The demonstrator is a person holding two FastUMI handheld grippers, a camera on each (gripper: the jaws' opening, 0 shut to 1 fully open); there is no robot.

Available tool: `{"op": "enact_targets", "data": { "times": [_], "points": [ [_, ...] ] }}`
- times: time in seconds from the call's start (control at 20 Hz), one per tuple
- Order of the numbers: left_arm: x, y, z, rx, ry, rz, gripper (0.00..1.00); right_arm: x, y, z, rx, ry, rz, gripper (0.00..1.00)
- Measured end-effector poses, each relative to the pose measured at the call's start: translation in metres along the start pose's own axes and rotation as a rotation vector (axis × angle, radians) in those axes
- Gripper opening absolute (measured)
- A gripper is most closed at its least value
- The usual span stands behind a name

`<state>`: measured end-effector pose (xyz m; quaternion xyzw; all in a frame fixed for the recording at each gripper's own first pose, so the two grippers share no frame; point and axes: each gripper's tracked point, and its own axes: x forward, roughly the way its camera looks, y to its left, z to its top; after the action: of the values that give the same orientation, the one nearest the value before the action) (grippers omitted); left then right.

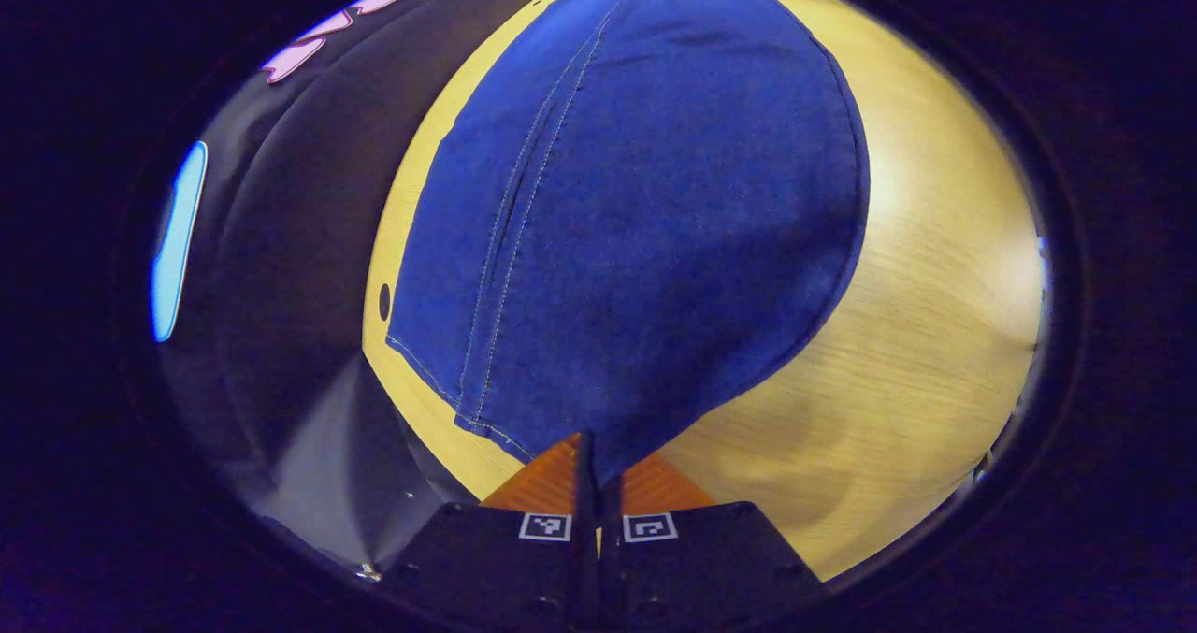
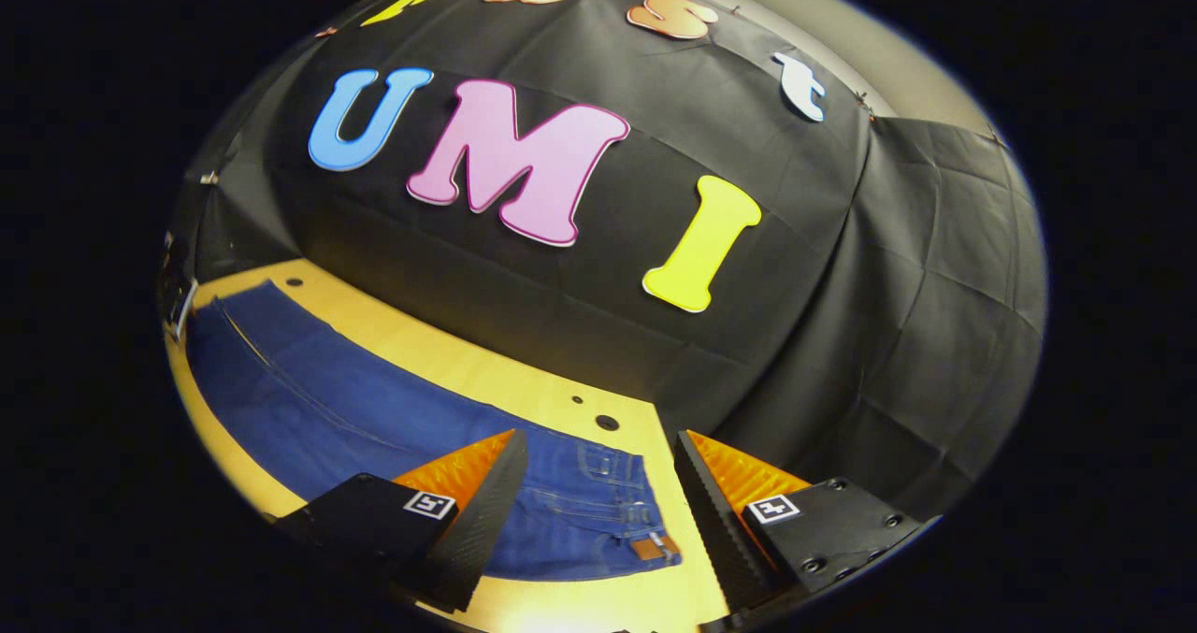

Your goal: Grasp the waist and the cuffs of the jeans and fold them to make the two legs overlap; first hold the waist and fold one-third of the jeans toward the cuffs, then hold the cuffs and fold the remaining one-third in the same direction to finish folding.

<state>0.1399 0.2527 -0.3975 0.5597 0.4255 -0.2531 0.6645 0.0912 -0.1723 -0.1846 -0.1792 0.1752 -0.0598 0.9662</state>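
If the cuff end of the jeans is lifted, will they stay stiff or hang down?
The jeans look like soft denim lying flat on the table, so they would probably droop. The left tongs pinch one edge, so the unheld corner may sag.

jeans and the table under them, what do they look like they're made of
Jeans: woven blue denim, matte, with pale double-stitched seams and what looks like a small leather patch at the waist. Table: pale wood or wood-look laminate, with fine grain lines and a soft sheen.
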Motion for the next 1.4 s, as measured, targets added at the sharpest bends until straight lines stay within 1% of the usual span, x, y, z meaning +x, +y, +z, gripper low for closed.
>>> {"op": "enact_targets", "data": {
  "times": [0.1, 0.15, 0.2, 0.3, 0.35, 0.45, 0.6, 0.8, 0.95, 1.0, 1.05, 1.1, 1.2, 1.3, 1.35, 1.4],
  "points": [
    [-0.002, -0.002, 0.001, -0.039, 0.01, 0.006, 0.06, 0.012, -0.023, -0.017, -0.027, 0.014, 0.004, 0.95],
    [-0.002, -0.002, 0.002, -0.043, 0.014, 0.017, 0.06, 0.019, -0.033, -0.027, -0.048, 0.031, 0.012, 0.96],
    [-0.003, -0.002, 0.003, -0.044, 0.019, 0.029, 0.06, 0.026, -0.041, -0.041, -0.089, 0.055, 0.027, 0.96],
    [-0.003, -0.004, 0.002, -0.055, 0.025, 0.032, 0.06, 0.036, -0.056, -0.067, -0.236, 0.094, 0.072, 0.96],
    [-0.002, -0.004, 0.002, -0.068, 0.028, 0.026, 0.04, 0.041, -0.061, -0.076, -0.325, 0.103, 0.107, 0.96],
    [-0.004, -0.005, 0.003, -0.073, 0.034, 0.018, 0.07, 0.045, -0.057, -0.103, -0.486, 0.129, 0.203, 0.96],
    [-0.005, -0.006, 0.002, -0.073, 0.046, 0.026, 0.06, 0.056, -0.055, -0.156, -0.686, 0.193, 0.334, 0.96],
    [-0.005, -0.006, 0.001, -0.072, 0.061, 0.045, 0.06, 0.058, -0.044, -0.218, -0.854, 0.267, 0.494, 0.96],
    [-0.005, -0.005, 0.002, -0.062, 0.071, 0.04, 0.06, 0.062, -0.041, -0.261, -0.954, 0.323, 0.591, 0.96],
    [-0.004, -0.005, 0.001, -0.059, 0.074, 0.038, 0.04, 0.063, -0.039, -0.272, -0.981, 0.339, 0.617, 0.96],
    [-0.004, -0.005, 0.001, -0.059, 0.076, 0.037, 0.05, 0.063, -0.035, -0.28, -1.01, 0.348, 0.637, 0.96],
    [-0.005, -0.004, 0.001, -0.057, 0.079, 0.035, 0.06, 0.067, -0.033, -0.278, -1.036, 0.321, 0.648, 0.96],
    [-0.005, -0.004, 0.0, -0.055, 0.081, 0.034, 0.06, 0.068, -0.026, -0.276, -1.073, 0.286, 0.631, 0.93],
    [-0.004, -0.003, 0.0, -0.054, 0.085, 0.034, 0.06, 0.072, -0.02, -0.275, -1.095, 0.265, 0.626, 0.93],
    [-0.004, -0.003, 0.0, -0.052, 0.088, 0.034, 0.06, 0.073, -0.019, -0.275, -1.101, 0.258, 0.627, 0.96],
    [-0.004, -0.003, 0.0, -0.051, 0.089, 0.033, 0.06, 0.075, -0.018, -0.276, -1.096, 0.258, 0.626, 0.93]
  ]
}}
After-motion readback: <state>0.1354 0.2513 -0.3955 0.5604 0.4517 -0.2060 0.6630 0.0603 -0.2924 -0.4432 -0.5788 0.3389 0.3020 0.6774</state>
